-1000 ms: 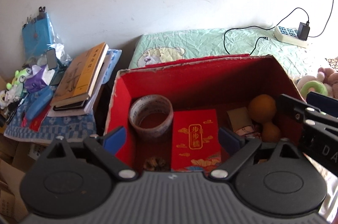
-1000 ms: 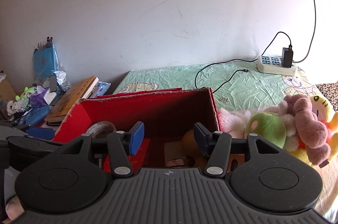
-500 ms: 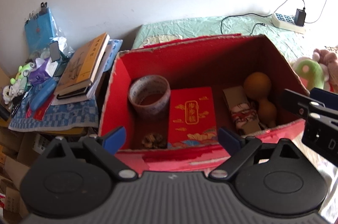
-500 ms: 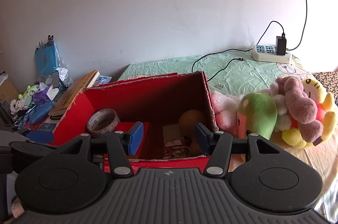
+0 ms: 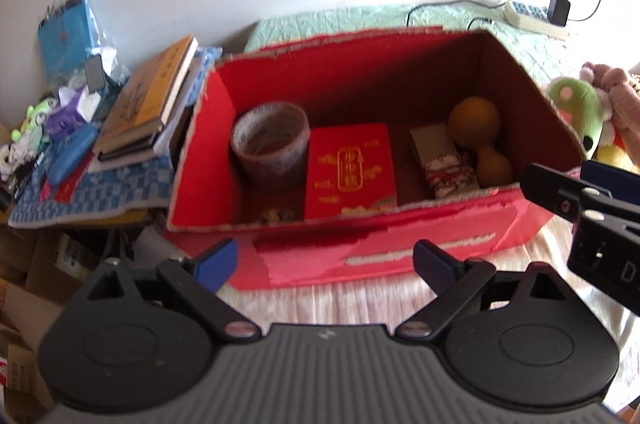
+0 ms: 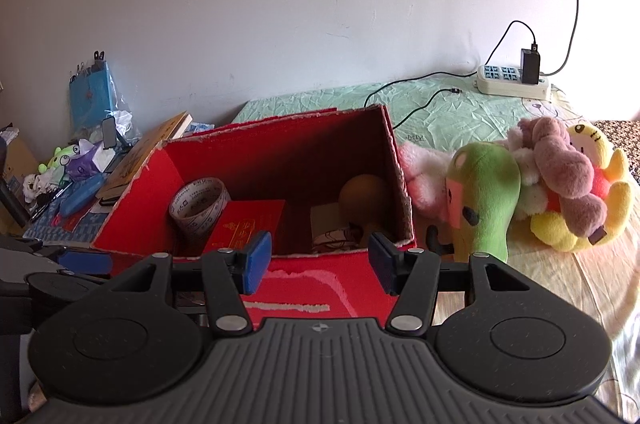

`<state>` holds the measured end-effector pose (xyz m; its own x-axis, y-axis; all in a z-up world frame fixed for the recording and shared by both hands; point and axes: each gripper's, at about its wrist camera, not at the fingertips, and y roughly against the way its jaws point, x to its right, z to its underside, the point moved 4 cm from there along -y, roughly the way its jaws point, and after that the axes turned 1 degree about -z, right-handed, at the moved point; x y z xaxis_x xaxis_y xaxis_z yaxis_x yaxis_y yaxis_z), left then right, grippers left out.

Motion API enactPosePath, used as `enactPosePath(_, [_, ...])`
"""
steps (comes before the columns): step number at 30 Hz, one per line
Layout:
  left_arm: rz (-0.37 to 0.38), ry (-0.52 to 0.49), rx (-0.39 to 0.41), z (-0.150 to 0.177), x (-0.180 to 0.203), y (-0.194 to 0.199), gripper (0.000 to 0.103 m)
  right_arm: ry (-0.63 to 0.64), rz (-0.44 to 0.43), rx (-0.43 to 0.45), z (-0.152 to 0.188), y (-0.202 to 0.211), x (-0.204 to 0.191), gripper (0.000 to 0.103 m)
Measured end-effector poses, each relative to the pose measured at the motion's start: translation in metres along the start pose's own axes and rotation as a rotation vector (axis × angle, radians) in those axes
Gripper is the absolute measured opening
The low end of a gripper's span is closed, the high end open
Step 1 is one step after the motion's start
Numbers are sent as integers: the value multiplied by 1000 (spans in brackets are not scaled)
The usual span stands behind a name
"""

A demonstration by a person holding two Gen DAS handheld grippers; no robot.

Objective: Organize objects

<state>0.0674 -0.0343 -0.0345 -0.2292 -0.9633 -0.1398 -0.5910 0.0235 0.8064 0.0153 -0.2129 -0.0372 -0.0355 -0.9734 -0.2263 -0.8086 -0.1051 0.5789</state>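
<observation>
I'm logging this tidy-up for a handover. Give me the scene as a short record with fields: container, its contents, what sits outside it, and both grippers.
container: red cardboard box, open top, on the bed
contents, left to right: tape roll; red envelope pack; small patterned card box; brown gourd; a small dark item at the front, unclear
right of box: plush toys
left of box: stacked books
behind the box: power strip with a charger plugged in
left gripper: open, empty, in front of the box
right gripper: open, empty, in front of the box
</observation>
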Motion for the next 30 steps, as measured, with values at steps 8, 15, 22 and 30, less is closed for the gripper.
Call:
enactPosePath(8, [6, 9, -53, 11, -2, -7, 94, -1, -6, -55, 11, -3, -5, 57])
enactPosePath(15, [-20, 5, -60, 12, -6, -5, 94, -8, -19, -82, 10, -3, -7, 57])
enactPosePath(22, [9, 18, -102, 10, -11, -6, 94, -24, -31, -114, 8, -1, -9, 57])
enactPosePath(30, [-36, -2, 8, -12, -17, 11, 94, -30, -31, -40, -10, 8, -12, 57])
